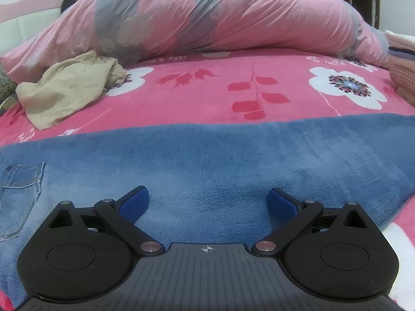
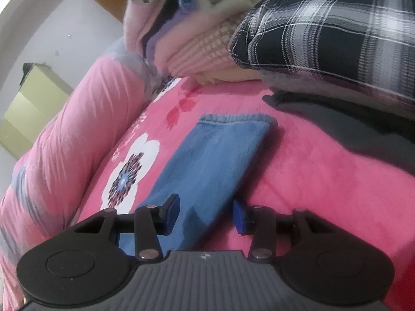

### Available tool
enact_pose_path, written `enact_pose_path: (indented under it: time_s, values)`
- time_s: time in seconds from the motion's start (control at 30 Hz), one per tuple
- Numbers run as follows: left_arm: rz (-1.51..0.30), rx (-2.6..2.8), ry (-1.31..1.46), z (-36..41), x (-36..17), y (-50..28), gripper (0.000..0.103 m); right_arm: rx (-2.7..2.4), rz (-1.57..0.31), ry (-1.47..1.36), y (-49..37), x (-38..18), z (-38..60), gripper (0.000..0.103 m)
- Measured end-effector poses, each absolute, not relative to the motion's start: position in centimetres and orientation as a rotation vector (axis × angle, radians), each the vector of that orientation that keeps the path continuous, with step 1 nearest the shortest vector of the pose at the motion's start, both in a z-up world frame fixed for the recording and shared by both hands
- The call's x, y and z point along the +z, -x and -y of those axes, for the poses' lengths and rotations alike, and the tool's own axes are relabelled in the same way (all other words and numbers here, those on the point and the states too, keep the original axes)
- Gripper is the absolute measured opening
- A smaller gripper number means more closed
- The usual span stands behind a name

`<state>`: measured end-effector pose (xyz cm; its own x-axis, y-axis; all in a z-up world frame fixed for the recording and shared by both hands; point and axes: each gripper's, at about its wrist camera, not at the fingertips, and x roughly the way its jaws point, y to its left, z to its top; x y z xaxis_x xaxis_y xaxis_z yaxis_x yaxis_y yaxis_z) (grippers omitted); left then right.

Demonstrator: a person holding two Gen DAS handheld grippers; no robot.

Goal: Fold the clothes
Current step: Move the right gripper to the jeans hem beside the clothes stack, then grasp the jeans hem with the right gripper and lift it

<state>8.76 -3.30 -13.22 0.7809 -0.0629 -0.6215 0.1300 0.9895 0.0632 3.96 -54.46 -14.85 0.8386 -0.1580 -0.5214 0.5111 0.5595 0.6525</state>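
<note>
Jeans (image 1: 233, 160): flat on pink bedspread (image 1: 207, 93), soft, weighty denim; judged best gripped at hem (image 2: 233, 120).
Left gripper (image 1: 207, 202): jaws wide, empty.
Right gripper (image 2: 206, 213): part-open, clamping nothing.

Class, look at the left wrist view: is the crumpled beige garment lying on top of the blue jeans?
No. The beige garment lies apart on the pink bedspread, beyond the jeans.

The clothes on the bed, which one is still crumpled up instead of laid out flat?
The beige garment, bunched in a heap by the pink duvet. The blue jeans lie spread flat under the left gripper.
</note>
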Motion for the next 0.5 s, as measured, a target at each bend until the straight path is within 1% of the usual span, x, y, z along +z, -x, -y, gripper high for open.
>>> enact_pose_path:
  time_s: [0.27,0.4,0.5]
  values:
    - [-0.651,-0.096,-0.104,3.3,-13.5,-8.7,0.103,-0.418,-0.424,-0.875,-4.9,-15.4,54.6,0.044]
    - [-0.642,-0.093,-0.103,3.3,-13.6,-8.6,0.103,-0.408,-0.427,-0.909,-5.0,-15.6,55.2,0.044]
    - [-0.638,-0.092,-0.103,3.3,-13.6,-8.5,0.103,-0.394,-0.416,-0.943,-5.9,-15.6,55.8,0.050]
